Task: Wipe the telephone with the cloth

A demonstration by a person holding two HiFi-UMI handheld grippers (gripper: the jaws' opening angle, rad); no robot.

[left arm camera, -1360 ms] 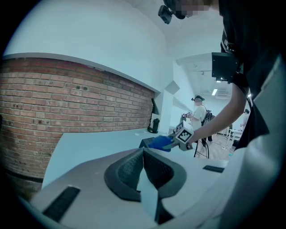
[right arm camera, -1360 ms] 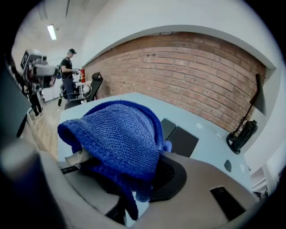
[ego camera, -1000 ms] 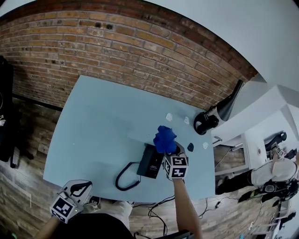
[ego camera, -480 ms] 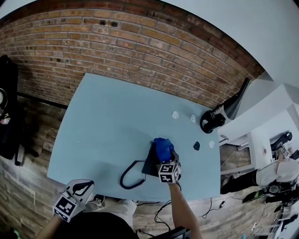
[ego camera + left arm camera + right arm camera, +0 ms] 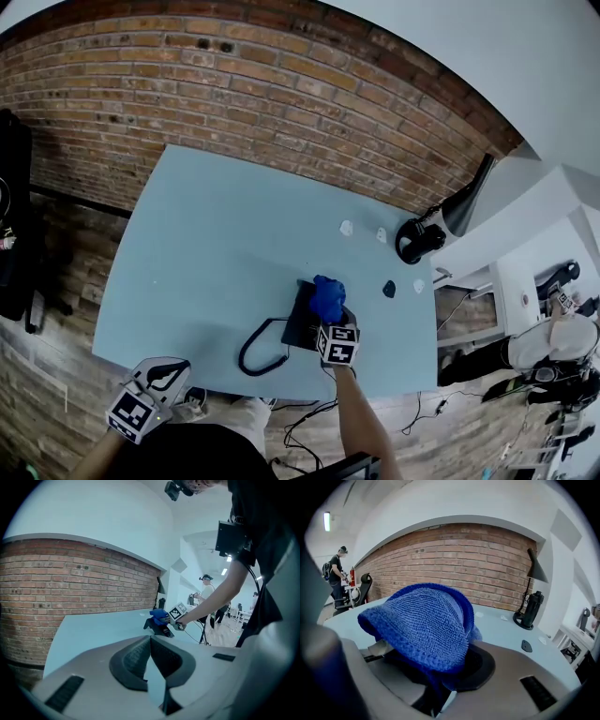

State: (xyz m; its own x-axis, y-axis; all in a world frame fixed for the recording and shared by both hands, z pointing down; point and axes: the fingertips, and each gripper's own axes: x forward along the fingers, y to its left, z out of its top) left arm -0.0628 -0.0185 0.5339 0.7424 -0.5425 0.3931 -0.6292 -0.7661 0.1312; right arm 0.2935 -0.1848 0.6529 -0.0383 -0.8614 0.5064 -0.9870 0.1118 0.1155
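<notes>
At the lower left of the head view, your left hand-held gripper [image 5: 161, 377] hangs beyond the edge of the worktop [image 5: 206, 234], well apart from the work. Its own view shows its jaws closed together at the tips, with nothing between them. Near the middle, the black telephone [image 5: 302, 328] lies by the front edge, and its cord [image 5: 255, 354] loops out to the left. Your right hand-held gripper [image 5: 331, 314] is clenched on the blue cloth [image 5: 327, 293], which rests on the upper right part of the telephone. I judge that the wiping is under way. How much is already clean cannot be seen, and the left part probably remains.
</notes>
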